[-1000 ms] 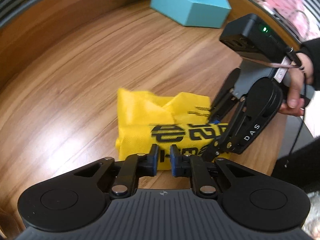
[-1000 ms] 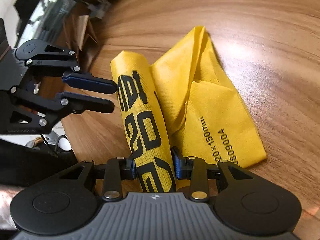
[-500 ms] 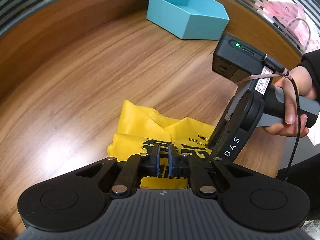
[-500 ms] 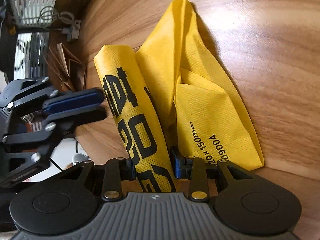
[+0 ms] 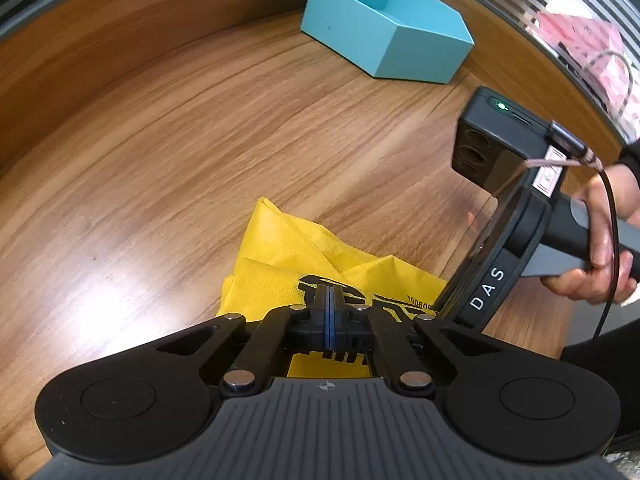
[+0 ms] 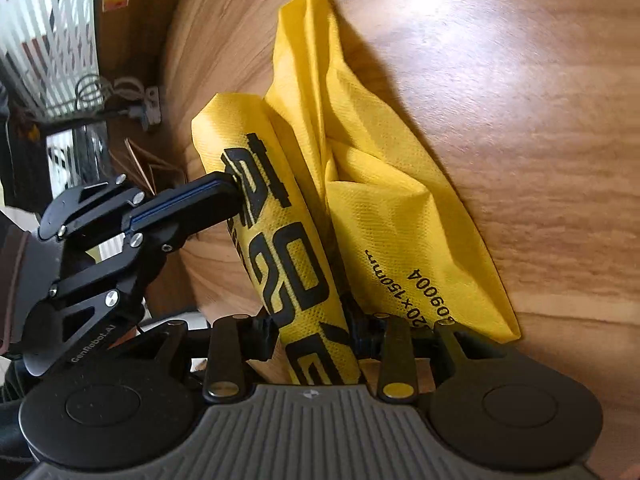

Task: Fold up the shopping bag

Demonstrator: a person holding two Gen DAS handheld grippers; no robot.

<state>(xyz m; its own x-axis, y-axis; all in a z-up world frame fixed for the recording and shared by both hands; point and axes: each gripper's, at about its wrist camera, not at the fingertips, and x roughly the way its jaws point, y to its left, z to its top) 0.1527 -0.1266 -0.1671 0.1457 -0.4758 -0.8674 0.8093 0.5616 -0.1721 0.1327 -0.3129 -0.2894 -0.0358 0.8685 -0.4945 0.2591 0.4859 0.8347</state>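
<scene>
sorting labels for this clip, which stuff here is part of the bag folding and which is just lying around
In the job: yellow shopping bag; right gripper, clamped on its rolled printed fold; left gripper, shut, tips at that fold.

Lying about: blue box; cables past the table.

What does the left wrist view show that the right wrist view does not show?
Only the left wrist view: a blue box and the hand holding the right tool. Only the right wrist view: the right tool clamped on the bag's printed fold, and cables beyond the table edge. Both: the yellow bag on the wooden table, and the shut left tool.
</scene>
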